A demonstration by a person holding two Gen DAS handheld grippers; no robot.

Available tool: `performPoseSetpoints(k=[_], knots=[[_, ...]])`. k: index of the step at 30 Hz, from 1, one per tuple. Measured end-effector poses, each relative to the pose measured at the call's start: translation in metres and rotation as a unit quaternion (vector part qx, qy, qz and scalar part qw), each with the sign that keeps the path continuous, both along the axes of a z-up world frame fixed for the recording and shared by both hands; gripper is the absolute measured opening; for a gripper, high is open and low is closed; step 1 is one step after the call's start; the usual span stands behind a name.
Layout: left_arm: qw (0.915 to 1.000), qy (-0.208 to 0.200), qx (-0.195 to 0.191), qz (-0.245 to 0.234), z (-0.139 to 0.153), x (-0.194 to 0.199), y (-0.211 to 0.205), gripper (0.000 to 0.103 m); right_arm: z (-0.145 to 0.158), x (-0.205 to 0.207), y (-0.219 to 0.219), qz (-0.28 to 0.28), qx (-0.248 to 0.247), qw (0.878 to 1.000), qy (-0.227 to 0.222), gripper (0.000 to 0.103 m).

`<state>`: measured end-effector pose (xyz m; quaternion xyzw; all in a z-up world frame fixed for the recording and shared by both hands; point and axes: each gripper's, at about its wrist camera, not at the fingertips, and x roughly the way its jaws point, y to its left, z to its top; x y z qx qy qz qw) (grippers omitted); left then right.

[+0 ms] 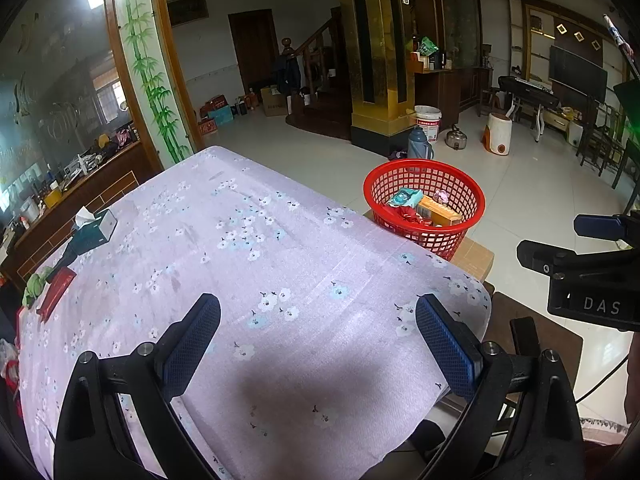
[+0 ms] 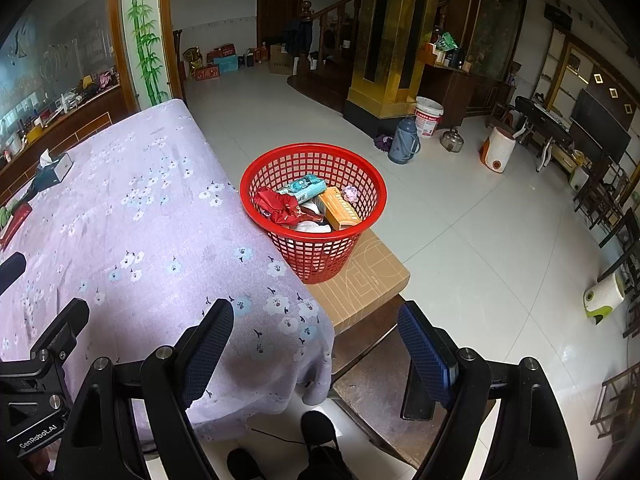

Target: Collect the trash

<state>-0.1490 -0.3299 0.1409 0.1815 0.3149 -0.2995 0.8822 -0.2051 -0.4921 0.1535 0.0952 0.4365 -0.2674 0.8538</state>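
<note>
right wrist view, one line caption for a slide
Open right gripper above the table corner, facing a red basket of trash on a cardboard box.

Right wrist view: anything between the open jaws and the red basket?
Only the tablecloth's near corner and the cardboard box that the red basket stands on. Nothing loose lies there, and the right gripper holds nothing.
</note>
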Motion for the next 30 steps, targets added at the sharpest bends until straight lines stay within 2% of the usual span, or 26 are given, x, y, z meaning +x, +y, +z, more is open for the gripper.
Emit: performPoseSetpoints(k=[30], knots=[[1.0,0.0,-0.001,-0.002,-0.0039,-0.0008,-0.0024,0.097,-0.0071,-0.004,-0.0003,-0.003,0.003,1.0,0.001,0.087]])
